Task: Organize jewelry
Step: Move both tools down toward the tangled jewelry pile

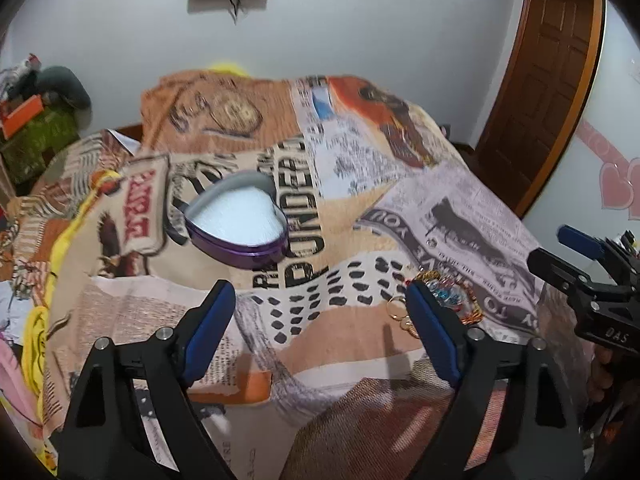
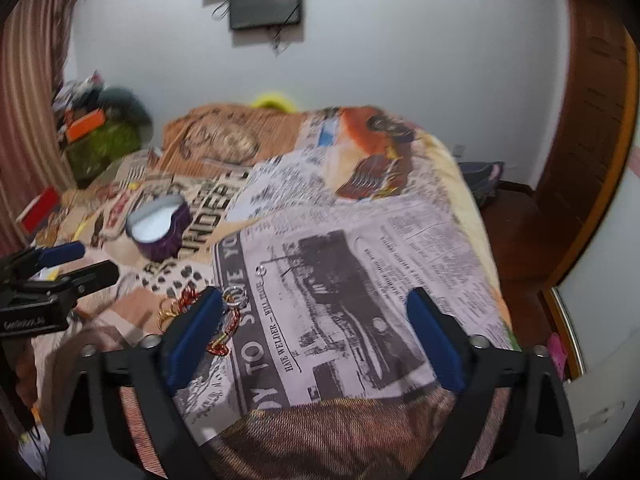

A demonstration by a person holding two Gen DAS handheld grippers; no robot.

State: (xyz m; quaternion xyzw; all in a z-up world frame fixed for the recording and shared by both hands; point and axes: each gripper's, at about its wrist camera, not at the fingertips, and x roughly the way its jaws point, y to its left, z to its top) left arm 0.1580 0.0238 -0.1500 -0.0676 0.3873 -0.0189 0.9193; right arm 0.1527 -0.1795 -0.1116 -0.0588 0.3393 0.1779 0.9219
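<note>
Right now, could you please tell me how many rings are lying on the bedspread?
3 visible: one gold ring, a second gold ring beside it, both left of the beaded bracelet, and a silver ring at the bracelet's far end. Others may be hidden.

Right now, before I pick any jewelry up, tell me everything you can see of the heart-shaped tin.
The tin is heart-shaped, with shiny purple side walls that look like metal and a pale grey inner rim. It is open, no lid in view, and a white pad or lining fills its inside; no jewelry shows in it. It sits upright on the printed bedspread, over the large black lettering, its point facing the right. Nothing else touches it. The jewelry pile lies apart, nearer the cameras, and both claws are clear of the tin.
</note>
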